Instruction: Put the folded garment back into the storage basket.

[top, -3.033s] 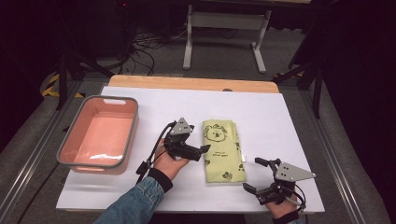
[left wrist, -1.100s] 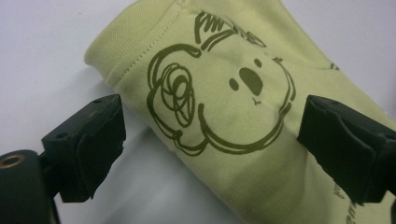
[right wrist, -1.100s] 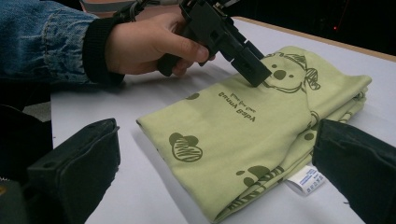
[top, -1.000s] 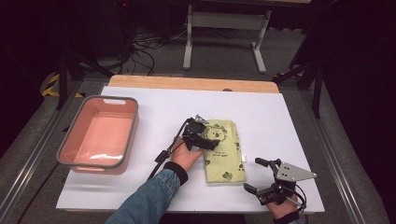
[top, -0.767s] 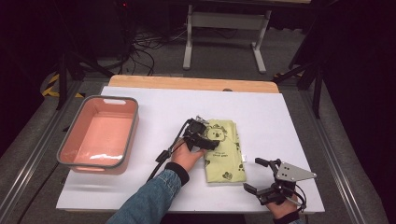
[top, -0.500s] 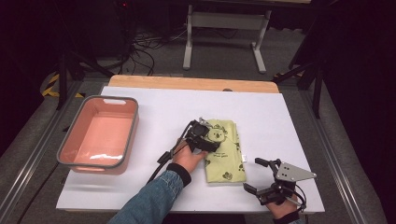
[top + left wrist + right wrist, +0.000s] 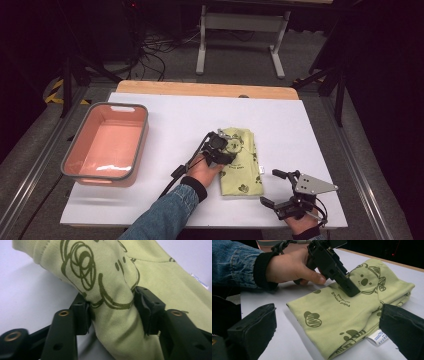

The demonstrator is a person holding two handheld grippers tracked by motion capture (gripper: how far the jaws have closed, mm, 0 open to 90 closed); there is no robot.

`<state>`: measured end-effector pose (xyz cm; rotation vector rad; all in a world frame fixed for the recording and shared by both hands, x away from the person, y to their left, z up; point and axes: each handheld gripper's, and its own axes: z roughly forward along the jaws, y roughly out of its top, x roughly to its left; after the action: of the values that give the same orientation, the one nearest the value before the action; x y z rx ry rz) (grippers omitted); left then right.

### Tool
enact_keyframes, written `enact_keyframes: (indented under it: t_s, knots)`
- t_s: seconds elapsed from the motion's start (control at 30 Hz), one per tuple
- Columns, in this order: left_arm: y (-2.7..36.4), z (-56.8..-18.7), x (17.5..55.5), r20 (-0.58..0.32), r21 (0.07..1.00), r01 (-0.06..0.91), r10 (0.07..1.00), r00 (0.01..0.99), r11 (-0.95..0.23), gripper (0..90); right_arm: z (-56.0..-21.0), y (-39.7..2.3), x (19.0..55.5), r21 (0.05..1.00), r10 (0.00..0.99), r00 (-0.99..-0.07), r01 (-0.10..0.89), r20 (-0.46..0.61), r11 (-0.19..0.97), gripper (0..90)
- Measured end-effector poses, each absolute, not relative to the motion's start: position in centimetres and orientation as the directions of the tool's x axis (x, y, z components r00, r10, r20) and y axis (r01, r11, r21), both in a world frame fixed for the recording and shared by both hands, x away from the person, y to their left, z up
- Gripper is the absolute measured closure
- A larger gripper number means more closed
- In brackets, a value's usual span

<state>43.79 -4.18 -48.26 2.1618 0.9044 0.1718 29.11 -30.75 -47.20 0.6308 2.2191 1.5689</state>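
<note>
Cloth fills the space between my left gripper's [image 7: 111, 312] jaws: a bunched fold of the folded green garment [image 7: 242, 162], printed with dark green drawings, is pinched from both sides. Those jaws have just been closing, and the pads now press into the fabric. The garment lies on the white table [image 7: 180, 115], right of the middle, with its white label [image 7: 379, 337] sticking out at one edge. My left hand [image 7: 202, 170] rests on the table at the garment's left side, denim sleeve [image 7: 165, 215] behind it. My right gripper [image 7: 282, 192] sits near the table's front edge, just to the right of the garment, jaws spread wide with nothing between them. A pink tub [image 7: 107, 145] stands well apart to the left, apparently empty, though glare hides part of its floor.
</note>
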Motion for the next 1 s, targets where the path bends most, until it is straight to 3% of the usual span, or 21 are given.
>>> enact_keyframes:
  t_s: [0.3,1.0]
  knots:
    - [-4.1,-48.2,43.9,-0.206,0.69,0.577,0.645,0.736,-0.437,64.2,-47.2,-30.8,29.1,0.945,0.543,-0.839,0.156,-0.026,0.288,1.9]
    - [-4.1,-47.2,44.0,-0.239,0.684,0.598,0.646,0.725,-0.418,67.8,-47.2,-30.9,29.2,0.945,0.544,-0.839,0.16,-0.021,0.284,1.9]
